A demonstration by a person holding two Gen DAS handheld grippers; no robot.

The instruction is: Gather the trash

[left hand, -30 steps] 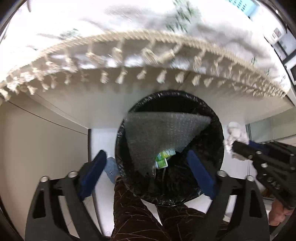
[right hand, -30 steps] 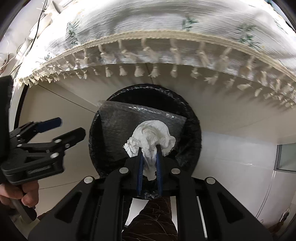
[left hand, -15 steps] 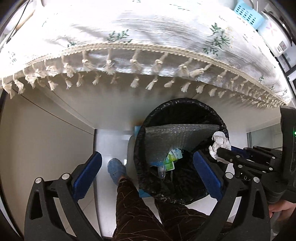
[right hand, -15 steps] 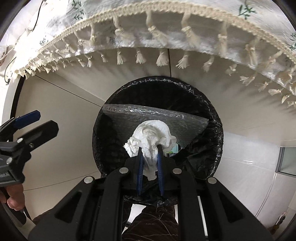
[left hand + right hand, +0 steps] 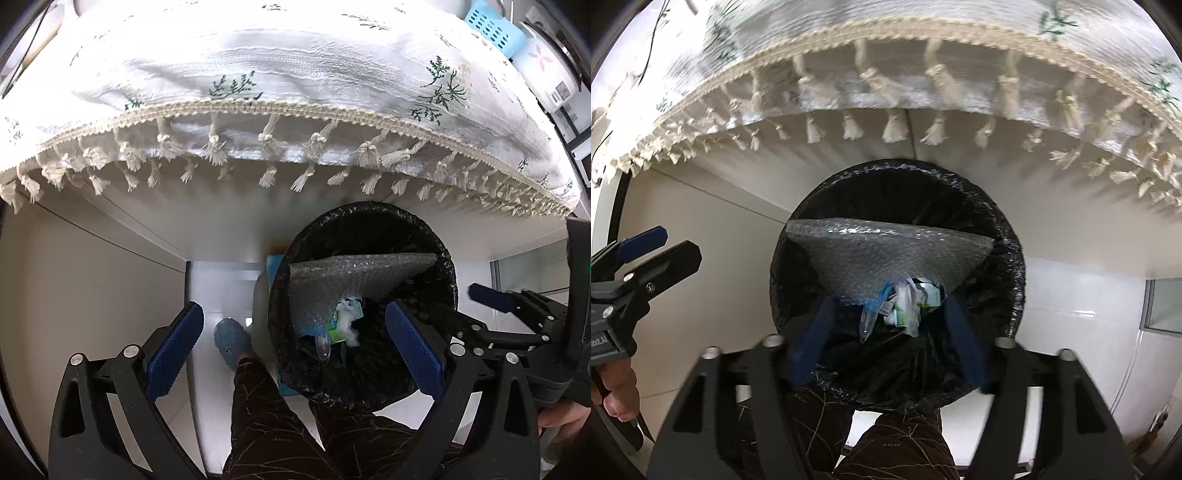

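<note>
A round bin with a black liner (image 5: 448, 266) (image 5: 1010, 236) stands on the floor below the table edge. Inside lie a sheet of bubble wrap (image 5: 354, 275) (image 5: 886, 258), green-and-white packets (image 5: 916, 299) and a crumpled white tissue (image 5: 349, 325). My right gripper (image 5: 890, 343) is open and empty right above the bin's mouth; it shows at the right of the left wrist view (image 5: 491, 299). My left gripper (image 5: 293, 352) is open and empty, above the bin's left side; it shows at the left of the right wrist view (image 5: 646, 251).
A white tablecloth with green sprigs and a tasselled fringe (image 5: 277, 110) (image 5: 923, 85) overhangs the bin. The person's brown-trousered leg (image 5: 273, 424) and blue shoe (image 5: 231, 339) stand beside the bin. A blue basket (image 5: 491, 27) sits on the table at far right.
My right gripper has opened and let go of the white tissue, which now lies in the bin. My left gripper has drawn back and up, showing more tablecloth.
</note>
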